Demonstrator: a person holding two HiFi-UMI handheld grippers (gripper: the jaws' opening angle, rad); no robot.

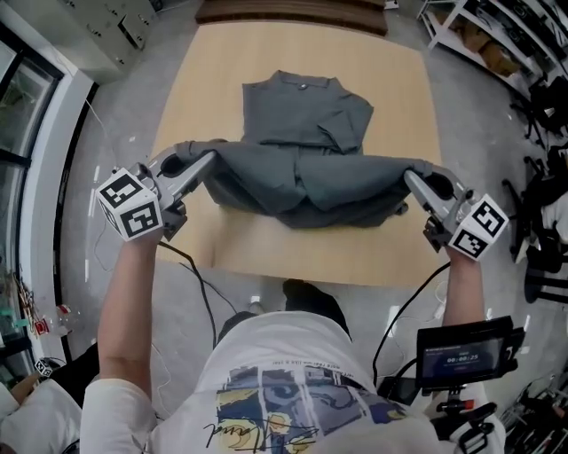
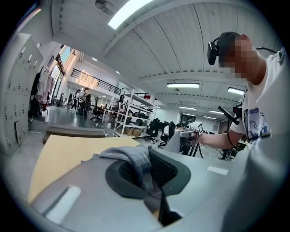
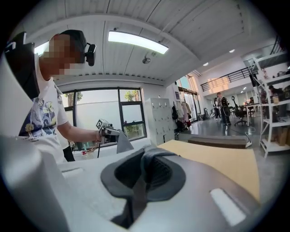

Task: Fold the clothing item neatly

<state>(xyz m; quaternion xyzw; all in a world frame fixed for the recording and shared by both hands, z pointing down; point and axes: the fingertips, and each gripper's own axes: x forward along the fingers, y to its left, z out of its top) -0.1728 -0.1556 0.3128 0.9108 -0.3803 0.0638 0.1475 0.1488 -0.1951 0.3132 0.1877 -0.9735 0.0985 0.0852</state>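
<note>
A grey shirt (image 1: 306,133) lies on the light wooden table (image 1: 266,253), collar end far from me. Its near part is lifted off the table and stretched between the two grippers, sagging in the middle. My left gripper (image 1: 206,161) is shut on the shirt's left corner, my right gripper (image 1: 414,180) on the right corner. In the left gripper view, a bunch of grey cloth (image 2: 131,156) is pinched between the closed jaws of the left gripper (image 2: 147,170). The right gripper view shows a strip of cloth (image 3: 152,152) clamped in the right gripper (image 3: 144,174).
A dark bench (image 1: 293,13) runs along the table's far edge. Shelving (image 1: 497,35) stands at the back right and black chairs (image 1: 541,177) to the right. A small screen (image 1: 466,355) hangs at my waist, with cables trailing to the floor.
</note>
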